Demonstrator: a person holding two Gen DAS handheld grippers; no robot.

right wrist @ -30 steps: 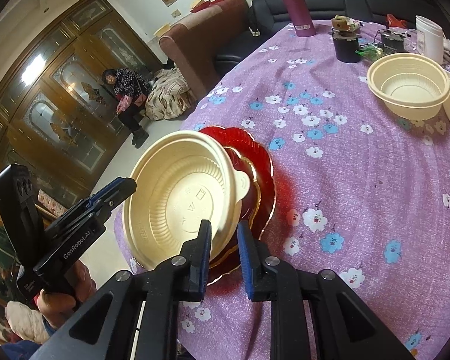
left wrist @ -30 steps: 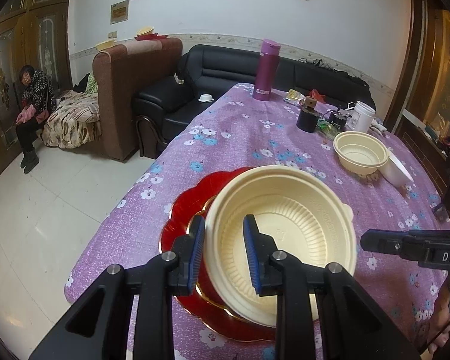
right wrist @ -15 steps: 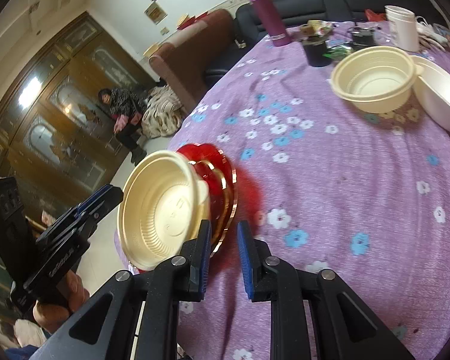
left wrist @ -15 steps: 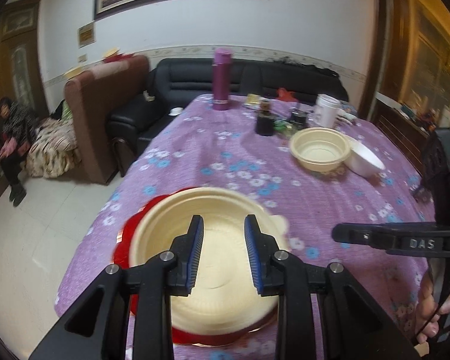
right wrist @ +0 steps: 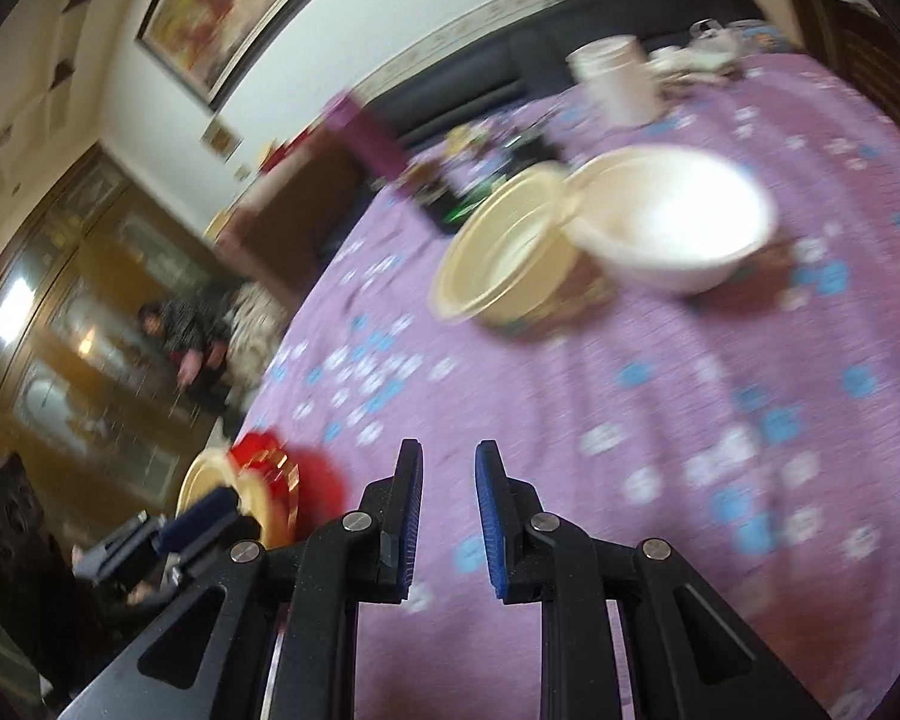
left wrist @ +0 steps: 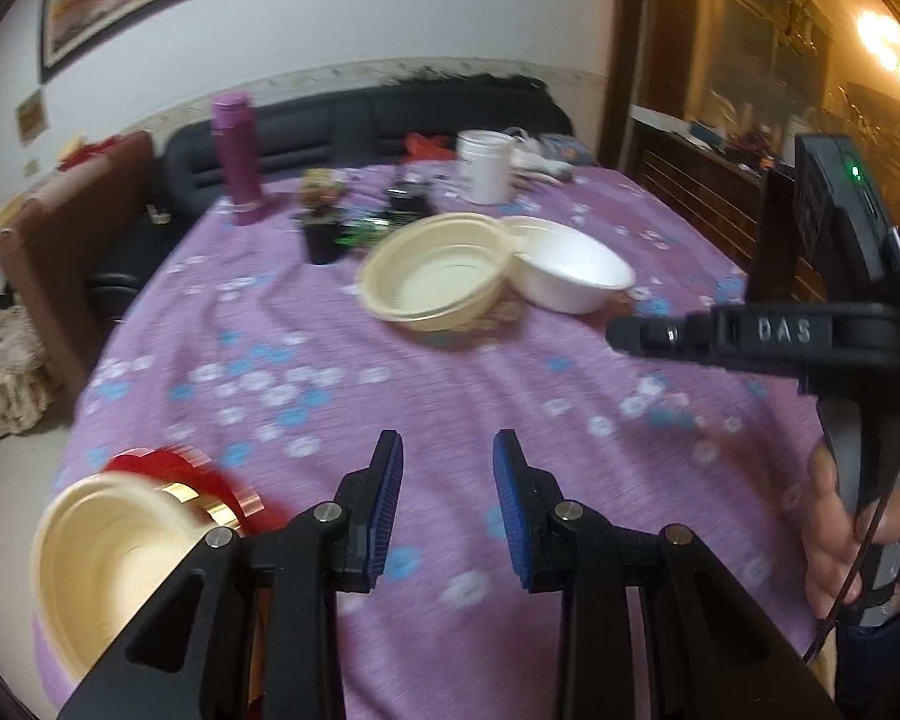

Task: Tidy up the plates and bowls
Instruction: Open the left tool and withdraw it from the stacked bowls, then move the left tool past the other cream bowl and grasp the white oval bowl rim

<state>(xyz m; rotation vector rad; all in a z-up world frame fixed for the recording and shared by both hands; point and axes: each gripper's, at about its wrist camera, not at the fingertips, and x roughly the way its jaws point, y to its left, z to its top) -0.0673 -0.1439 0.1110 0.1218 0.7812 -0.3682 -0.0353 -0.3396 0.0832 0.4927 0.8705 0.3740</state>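
Note:
A cream bowl rests on red plates at the table's near left corner, apart from both grippers. A second cream bowl touches a white bowl further back on the purple cloth. My left gripper hovers over bare cloth, its jaws opening with nothing between them. The right gripper also hangs over the cloth, jaws nearly together and empty. In the blurred right wrist view the cream bowl and white bowl lie ahead, and the red plates sit at lower left.
A purple flask, a black cup and a white mug stand at the table's far end by a black sofa. A person sits off to the left. The table's edge drops away on the left.
The left gripper let go of the cream bowl's rim and its jaws widened. Both grippers swung right, away from the bowl on the red plates, toward the two far bowls.

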